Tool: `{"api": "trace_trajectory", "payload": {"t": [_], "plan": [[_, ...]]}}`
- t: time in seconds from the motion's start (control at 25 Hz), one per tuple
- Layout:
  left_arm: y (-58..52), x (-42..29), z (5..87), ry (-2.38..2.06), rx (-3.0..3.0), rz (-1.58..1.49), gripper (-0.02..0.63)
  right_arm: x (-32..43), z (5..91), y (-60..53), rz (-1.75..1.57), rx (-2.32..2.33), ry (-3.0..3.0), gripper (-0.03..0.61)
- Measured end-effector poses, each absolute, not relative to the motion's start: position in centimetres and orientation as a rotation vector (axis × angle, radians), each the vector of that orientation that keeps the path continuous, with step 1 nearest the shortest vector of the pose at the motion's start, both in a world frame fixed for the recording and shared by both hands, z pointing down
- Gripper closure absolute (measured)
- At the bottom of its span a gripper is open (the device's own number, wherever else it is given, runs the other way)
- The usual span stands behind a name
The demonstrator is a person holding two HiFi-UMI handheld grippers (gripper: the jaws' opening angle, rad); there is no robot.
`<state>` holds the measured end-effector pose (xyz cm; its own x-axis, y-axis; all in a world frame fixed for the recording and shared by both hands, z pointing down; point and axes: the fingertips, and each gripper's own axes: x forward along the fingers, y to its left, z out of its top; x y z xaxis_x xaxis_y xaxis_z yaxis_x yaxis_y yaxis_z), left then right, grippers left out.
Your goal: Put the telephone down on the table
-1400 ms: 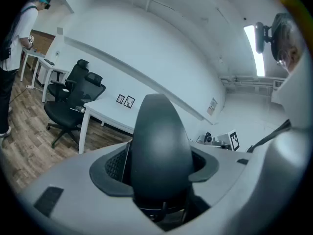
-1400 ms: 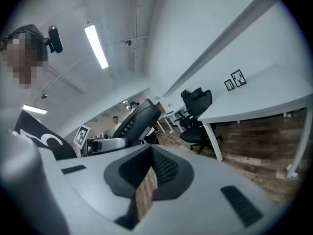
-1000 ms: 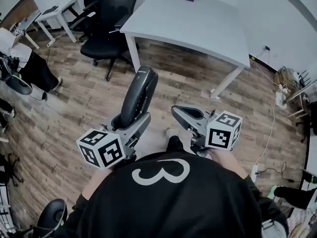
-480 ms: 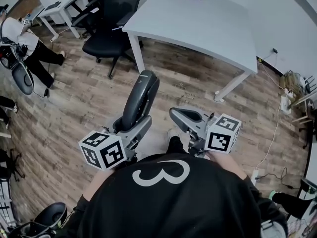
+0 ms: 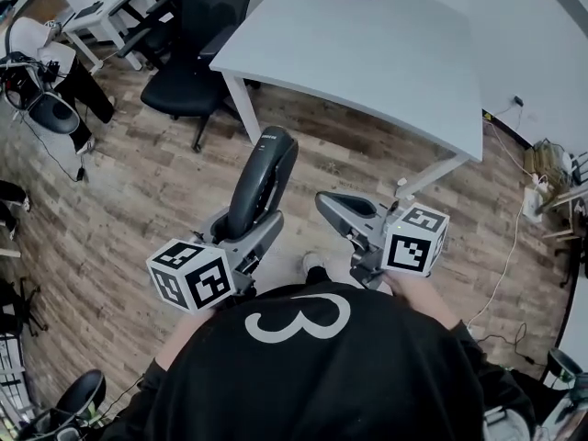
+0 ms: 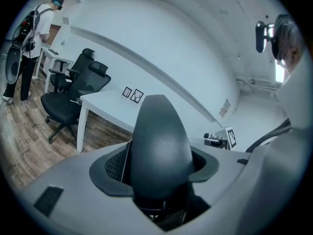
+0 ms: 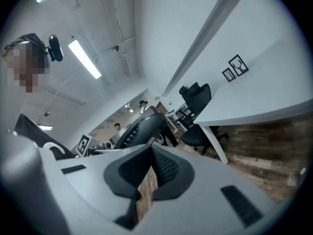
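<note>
Head view: pinching the lower end of a dark telephone (image 5: pixel 262 177) in the left tongs (image 5: pixel 241 239), tilting its upper end toward the white bench (image 5: pixel 367 53), hanging it above the wooden floor (image 5: pixel 138 200) on the near side of the bench, well clear of the benchtop. Carrying the right tongs (image 5: pixel 336 206) pressed together and empty, likewise on the near side of the bench.

Left gripper view: clamping the telephone (image 6: pixel 159 146) between both pads, raising it in front of the bench (image 6: pixel 105 102); taking in two small framed pictures (image 6: pixel 133 94) standing on the bench and a black office chair (image 6: pixel 73 92) left of the bench.

Right gripper view: pressing the pads (image 7: pixel 168 173) tip to tip around nothing, leaving only a sliver of floor showing; catching the telephone (image 7: pixel 142 129) left of the bench (image 7: pixel 264 102) and lower than its edge.
</note>
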<state>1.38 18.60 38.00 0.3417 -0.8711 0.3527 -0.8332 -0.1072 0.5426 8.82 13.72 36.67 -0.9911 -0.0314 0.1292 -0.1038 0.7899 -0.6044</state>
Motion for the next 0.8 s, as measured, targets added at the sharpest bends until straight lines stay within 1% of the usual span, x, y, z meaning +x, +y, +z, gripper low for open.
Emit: {"api": "trace_trajectory", "payload": {"t": [0.44, 0.8], "plan": [[8.4, 2.6, 36.3, -1.518, 1.988, -0.063, 0.325, 10.3, 35.3, 3.6, 0.946, 0.143, -2.903, 0.569], [5.7, 2.5, 35.1, -1.559, 2.031, -0.036, 0.325, 10.4, 34.3, 1.0, 0.917, 0.139, -2.942, 0.569]]}}
